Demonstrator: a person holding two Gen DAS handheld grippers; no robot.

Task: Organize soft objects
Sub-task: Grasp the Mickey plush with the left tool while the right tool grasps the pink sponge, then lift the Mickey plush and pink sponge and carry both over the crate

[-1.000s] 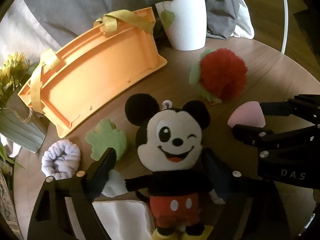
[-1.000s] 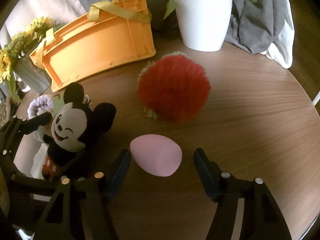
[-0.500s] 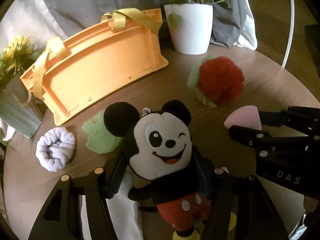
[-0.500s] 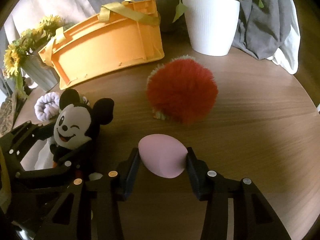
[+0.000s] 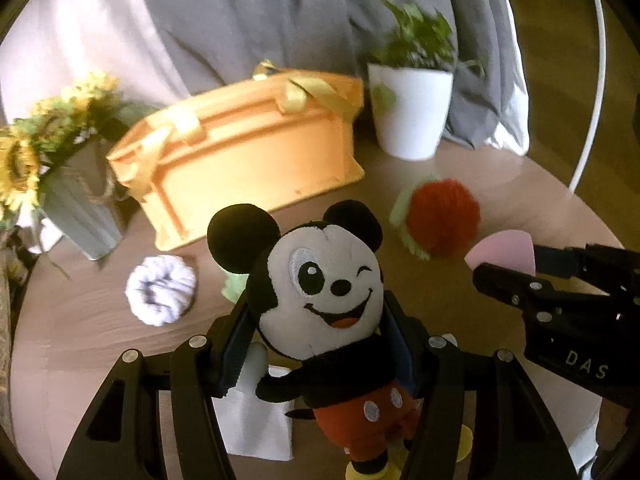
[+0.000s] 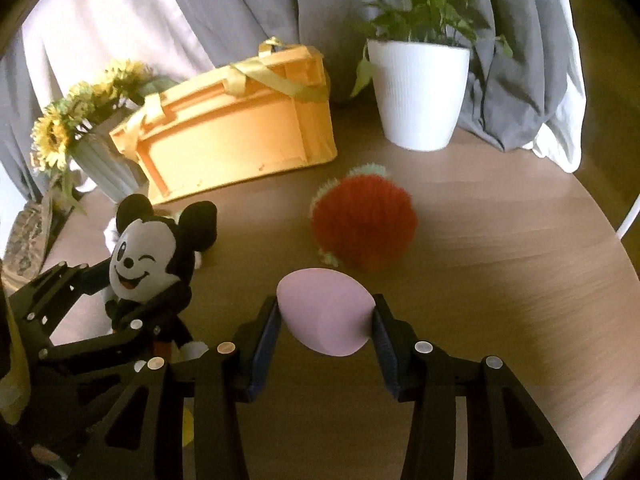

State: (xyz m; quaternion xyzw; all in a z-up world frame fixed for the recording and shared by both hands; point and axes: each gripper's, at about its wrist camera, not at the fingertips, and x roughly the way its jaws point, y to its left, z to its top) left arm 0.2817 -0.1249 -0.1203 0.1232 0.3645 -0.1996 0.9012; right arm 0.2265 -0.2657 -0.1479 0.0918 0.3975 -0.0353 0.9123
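Note:
My left gripper (image 5: 320, 332) is shut on a Mickey Mouse plush (image 5: 324, 288) and holds it above the round wooden table (image 6: 500, 240). The plush also shows in the right wrist view (image 6: 144, 256). My right gripper (image 6: 326, 316) is shut on a pink egg-shaped sponge (image 6: 326, 312), lifted off the table; the sponge also shows in the left wrist view (image 5: 504, 248). An orange basket (image 5: 248, 160) with yellow handles stands at the back. A red pompom (image 6: 364, 224), a white scrunchie (image 5: 160, 290) and a green soft piece (image 5: 234, 286) lie on the table.
A white plant pot (image 6: 420, 92) stands at the back right of the basket. A grey vase of sunflowers (image 5: 76, 196) stands at the left. A white cloth (image 5: 256, 420) lies under the plush. Grey fabric (image 5: 240, 20) hangs behind the table.
Both grippers closed, the left on the plush and the right on the pink sponge, and both rose from the table. The views tilted up toward the basket.

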